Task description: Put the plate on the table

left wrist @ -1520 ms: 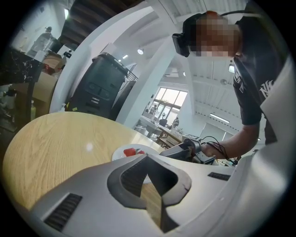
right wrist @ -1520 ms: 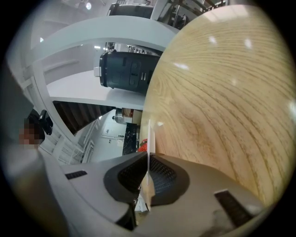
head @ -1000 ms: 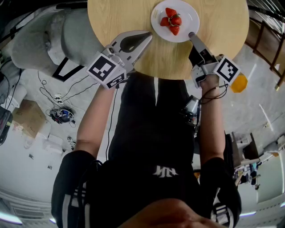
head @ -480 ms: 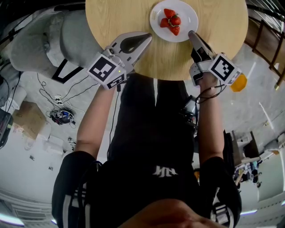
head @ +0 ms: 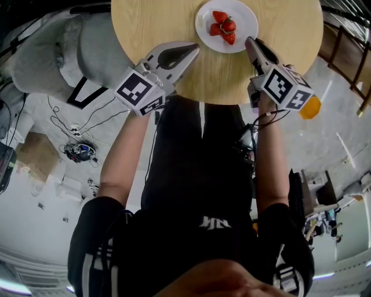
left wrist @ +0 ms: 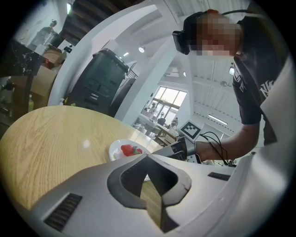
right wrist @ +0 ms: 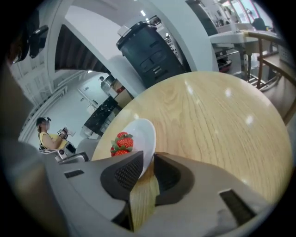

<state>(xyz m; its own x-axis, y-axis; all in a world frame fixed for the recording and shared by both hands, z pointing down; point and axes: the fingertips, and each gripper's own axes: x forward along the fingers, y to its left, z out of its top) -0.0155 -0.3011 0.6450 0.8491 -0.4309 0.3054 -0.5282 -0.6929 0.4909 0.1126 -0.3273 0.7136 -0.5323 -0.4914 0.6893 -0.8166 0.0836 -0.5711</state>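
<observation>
Plate (head: pixel 246 23) sits on table (head: pixel 151 29), upper centre; my right gripper's (head: pixel 250 42) jaws have just opened, rim loose between them: withdraw next.

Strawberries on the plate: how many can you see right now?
4, bunched on the white plate: one strawberry at the far side, one right, one left, one at the near side. Any underneath would be hidden.

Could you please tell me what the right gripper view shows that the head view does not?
Only the right gripper view: the gap of the right gripper, its jaws just opened and apart, with the rim of the plate between them, unpressed; a black machine behind. Only the head view: the person's arms and the floor cables. Both: strawberries on the plate, the round table.
</observation>
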